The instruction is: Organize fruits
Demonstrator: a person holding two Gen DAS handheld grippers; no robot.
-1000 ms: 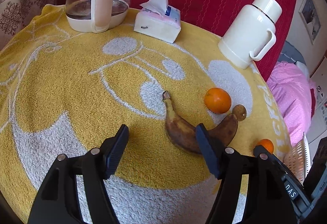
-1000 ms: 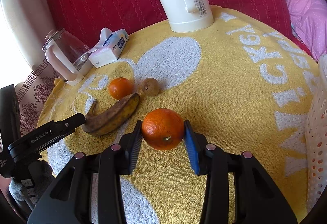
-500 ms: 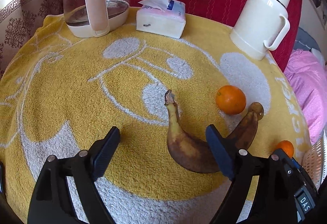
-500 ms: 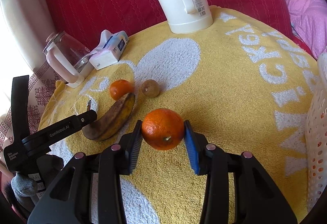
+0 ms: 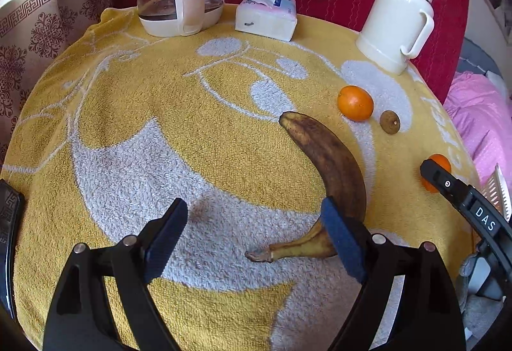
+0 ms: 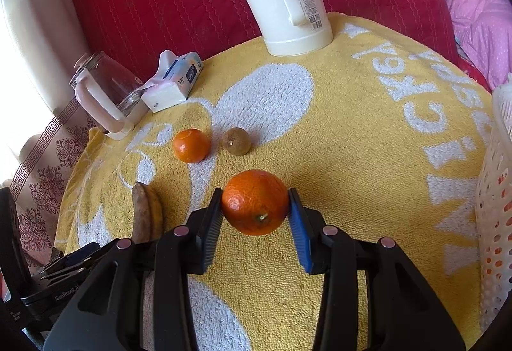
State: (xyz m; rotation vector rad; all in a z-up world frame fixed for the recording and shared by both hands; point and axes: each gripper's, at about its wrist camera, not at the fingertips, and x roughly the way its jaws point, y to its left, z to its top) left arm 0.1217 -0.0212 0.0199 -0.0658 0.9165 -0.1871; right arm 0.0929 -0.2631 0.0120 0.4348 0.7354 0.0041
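In the right wrist view, the right gripper clamps a large orange between its blue pads at the frame's centre, above the yellow towel. A smaller orange and a brown round fruit lie just beyond it, and a white basket stands at the right edge. In the left wrist view, the left gripper stands wide, nothing clamped, with the browned banana lying lower right, its stem end between the fingers.
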